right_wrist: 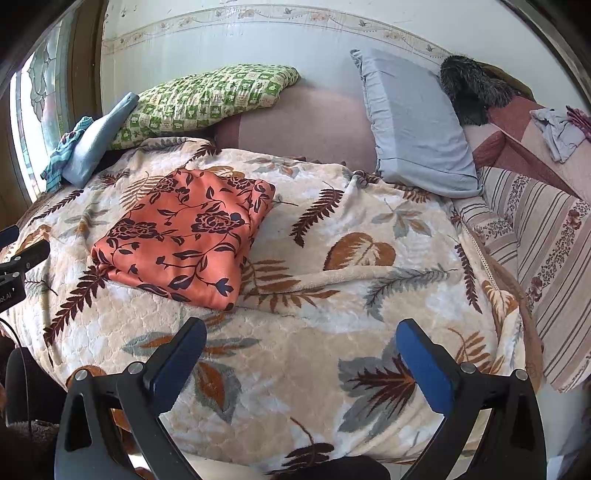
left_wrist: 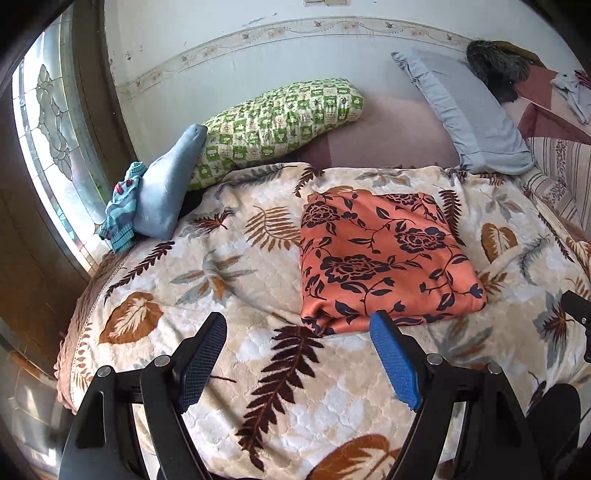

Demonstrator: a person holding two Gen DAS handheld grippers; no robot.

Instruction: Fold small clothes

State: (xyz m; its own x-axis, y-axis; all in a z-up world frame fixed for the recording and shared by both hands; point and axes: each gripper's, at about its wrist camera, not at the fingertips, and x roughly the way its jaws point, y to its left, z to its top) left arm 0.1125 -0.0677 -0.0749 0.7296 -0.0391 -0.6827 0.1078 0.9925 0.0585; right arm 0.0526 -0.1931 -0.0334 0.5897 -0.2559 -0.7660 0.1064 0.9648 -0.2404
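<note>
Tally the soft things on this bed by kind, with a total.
Folded orange floral garment: 1
Leaf-print blanket: 1
Pillows: 2, the green checked pillow and the grey-blue pillow
Light blue cloth near the window: 1
Striped teal garment beside it: 1
Total: 6

Soft daylight is coming in through the patterned window [left_wrist: 51, 122] to the left of the tongs, blowing out its panes. The bed blanket [left_wrist: 229, 273] is staying evenly lit and sharp with faint shadows. Fisheye bending is curving the wall border [right_wrist: 280, 16], and dark vignetting is framing the corners.
</note>
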